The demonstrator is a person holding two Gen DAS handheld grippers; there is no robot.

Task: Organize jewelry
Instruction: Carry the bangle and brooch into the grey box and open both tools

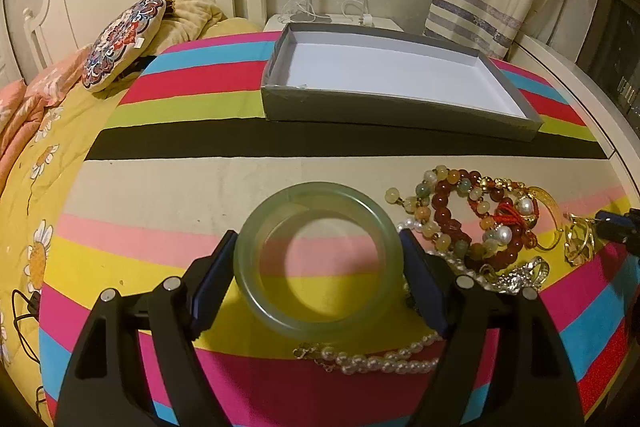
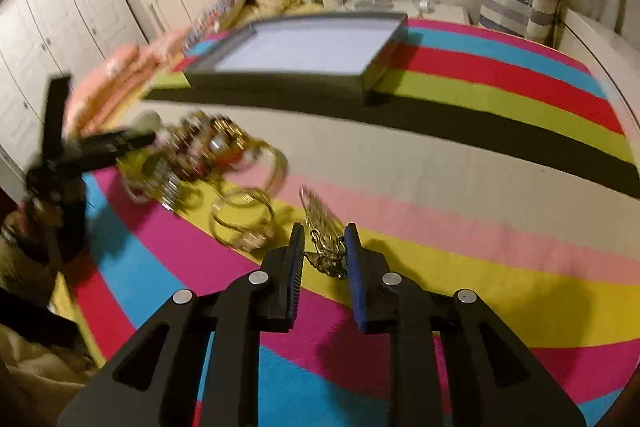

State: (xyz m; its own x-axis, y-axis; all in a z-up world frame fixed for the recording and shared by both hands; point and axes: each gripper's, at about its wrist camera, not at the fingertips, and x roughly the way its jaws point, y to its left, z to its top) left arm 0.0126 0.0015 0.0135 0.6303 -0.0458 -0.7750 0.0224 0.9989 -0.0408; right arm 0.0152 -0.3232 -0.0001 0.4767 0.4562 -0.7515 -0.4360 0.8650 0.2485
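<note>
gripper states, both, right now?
Left gripper: shut on the pale green jade bangle.
Right gripper: jaws around a small gold chain trinket; cannot tell if clamped.

Two black plastic linkage arms are seen on the left gripper (image 1: 316,263), each fitted with round silver pivot screws and flat dark-blue finger pads (image 1: 212,287). The same black frame, silver screws and ribbed blue pads (image 2: 354,267) are shown on the right gripper (image 2: 323,259).
</note>
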